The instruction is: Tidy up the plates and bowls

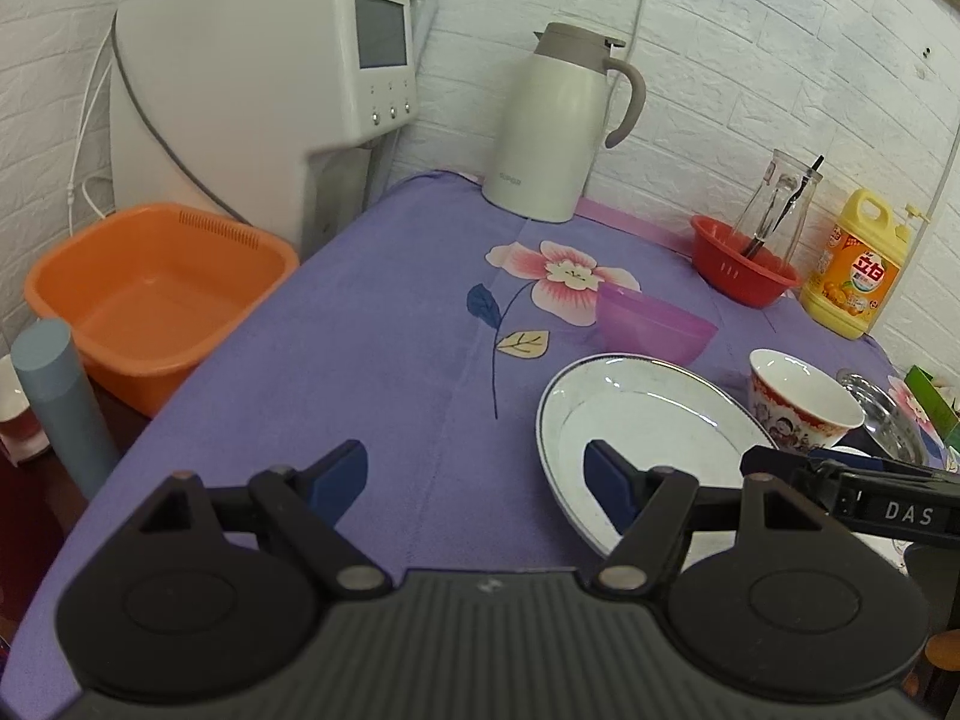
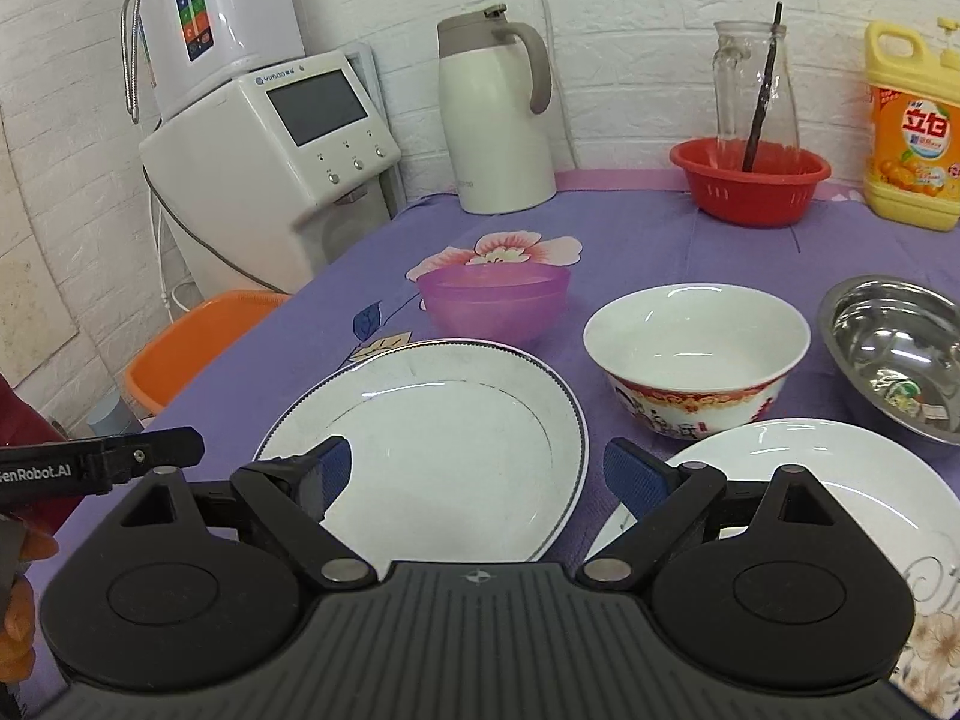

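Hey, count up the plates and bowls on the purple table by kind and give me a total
Plates: 2, the rimmed white plate and the floral white plate
Bowls: 3, the purple plastic bowl, the red-patterned ceramic bowl, and the steel bowl
Total: 5

Steel bowl (image 2: pixel 894 354) and floral plate (image 2: pixel 840 492) cropped at right edge

Two fisheye views, each looking forward along a tool's two fingers, low over a purple worktop (image 1: pixel 372 324) toward a white brick wall.

The left wrist view sits near the worktop's left edge, angled slightly right; the left tool (image 1: pixel 477 474) fills its lower edge.

The right wrist view sits further right, close above a dark-rimmed white plate (image 2: pixel 444 438).

Both views share that plate, the pink bowl (image 1: pixel 654 324), the cream jug (image 2: pixel 495 120) and the red basket (image 2: pixel 750 180). Each view catches the other tool at its side.
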Tool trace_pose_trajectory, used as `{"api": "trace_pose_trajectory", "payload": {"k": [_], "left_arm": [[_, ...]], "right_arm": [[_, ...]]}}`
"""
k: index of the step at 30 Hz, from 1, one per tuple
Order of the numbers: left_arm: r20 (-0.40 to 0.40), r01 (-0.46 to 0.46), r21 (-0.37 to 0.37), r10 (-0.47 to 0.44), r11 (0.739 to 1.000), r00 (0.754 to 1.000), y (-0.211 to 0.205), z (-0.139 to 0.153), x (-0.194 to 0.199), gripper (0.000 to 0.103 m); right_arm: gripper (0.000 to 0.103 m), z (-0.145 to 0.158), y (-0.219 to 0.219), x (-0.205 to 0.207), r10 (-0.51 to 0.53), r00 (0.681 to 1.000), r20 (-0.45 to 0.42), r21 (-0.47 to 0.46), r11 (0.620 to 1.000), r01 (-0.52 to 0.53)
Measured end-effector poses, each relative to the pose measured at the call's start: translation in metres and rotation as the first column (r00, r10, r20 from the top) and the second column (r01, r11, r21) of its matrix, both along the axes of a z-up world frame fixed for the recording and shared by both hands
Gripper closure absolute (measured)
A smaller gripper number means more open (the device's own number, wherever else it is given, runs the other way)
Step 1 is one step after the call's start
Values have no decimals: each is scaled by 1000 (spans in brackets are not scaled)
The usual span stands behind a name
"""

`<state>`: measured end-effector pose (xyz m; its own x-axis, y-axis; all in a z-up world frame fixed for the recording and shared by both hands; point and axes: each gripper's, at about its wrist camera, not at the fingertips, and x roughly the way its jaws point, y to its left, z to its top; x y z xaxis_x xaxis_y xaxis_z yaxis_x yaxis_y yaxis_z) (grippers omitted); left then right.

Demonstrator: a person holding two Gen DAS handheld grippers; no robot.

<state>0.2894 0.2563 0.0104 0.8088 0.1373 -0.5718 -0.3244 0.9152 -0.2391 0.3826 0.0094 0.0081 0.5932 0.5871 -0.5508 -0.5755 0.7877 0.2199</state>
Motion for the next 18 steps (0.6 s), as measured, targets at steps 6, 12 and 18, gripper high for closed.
{"api": "trace_pose_trajectory", "payload": {"k": [6, 12, 18], "left_arm": [[-9, -9, -14, 9, 1000, 1000, 11, -2, 7, 31], [0, -27, -3, 27, 1000, 1000, 21, -1, 5, 31], [-31, 12, -8, -12, 1000, 999, 10, -9, 18, 31]], "right_arm": [[0, -8, 20, 20, 15, 999, -39, -49, 999, -17], [0, -17, 31, 26, 8, 997, -77, -75, 997, -14], [0, -16, 42, 19, 72, 994, -77, -57, 995, -77]]}}
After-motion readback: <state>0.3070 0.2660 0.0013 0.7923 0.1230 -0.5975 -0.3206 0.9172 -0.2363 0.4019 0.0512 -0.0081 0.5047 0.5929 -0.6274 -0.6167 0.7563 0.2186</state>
